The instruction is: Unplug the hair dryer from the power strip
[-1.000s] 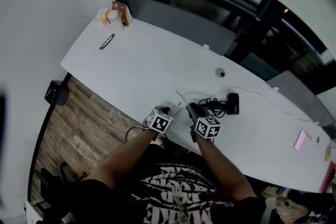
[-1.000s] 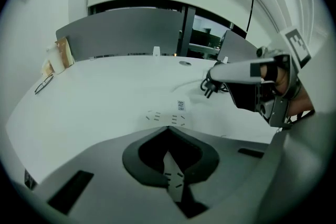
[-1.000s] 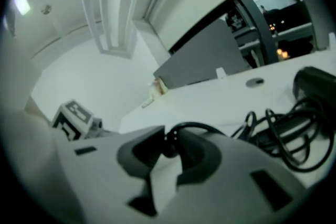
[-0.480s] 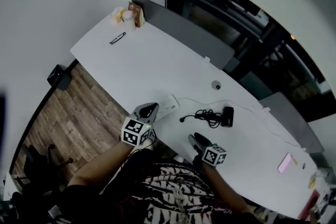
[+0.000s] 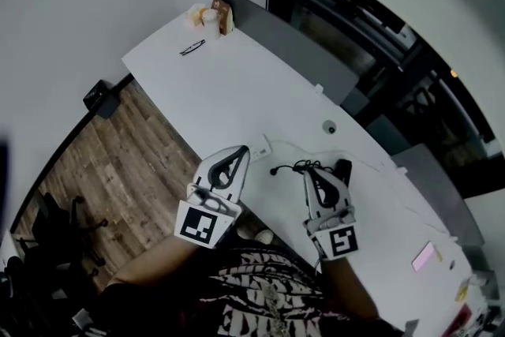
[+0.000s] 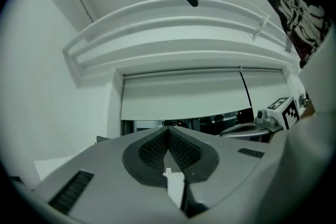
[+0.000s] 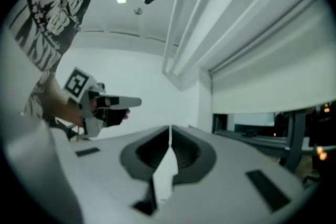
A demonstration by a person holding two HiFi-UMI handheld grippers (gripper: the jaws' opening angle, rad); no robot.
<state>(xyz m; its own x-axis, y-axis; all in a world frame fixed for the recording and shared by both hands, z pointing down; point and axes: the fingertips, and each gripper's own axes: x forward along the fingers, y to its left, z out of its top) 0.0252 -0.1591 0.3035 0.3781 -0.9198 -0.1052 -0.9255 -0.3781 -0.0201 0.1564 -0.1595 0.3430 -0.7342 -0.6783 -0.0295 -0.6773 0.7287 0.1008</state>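
On the white desk [image 5: 237,83] lies the white power strip [image 5: 257,147]. To its right the black plug [image 5: 274,170] lies loose at the end of a tangled black cord [image 5: 293,166]. The black hair dryer [image 5: 345,170] rests behind my right gripper. Both grippers are lifted well above the desk and point level. My left gripper [image 5: 241,151] [image 6: 168,128] is shut and holds nothing. My right gripper [image 5: 309,172] [image 7: 169,128] has just been closing, and its jaws now meet with nothing between them. Each gripper view catches the other gripper: the right one [image 6: 273,115], the left one [image 7: 105,102].
A grey divider panel [image 5: 292,39] runs along the desk's far edge. Small containers [image 5: 211,14] and a pen [image 5: 192,48] sit at the far corner. A round grommet [image 5: 331,127] and a pink object [image 5: 424,255] are on the desk. Wooden floor [image 5: 118,162] lies to the left.
Both grippers have risen from the power strip and plug towards the head camera. The plug now lies free on the desk, apart from the strip.
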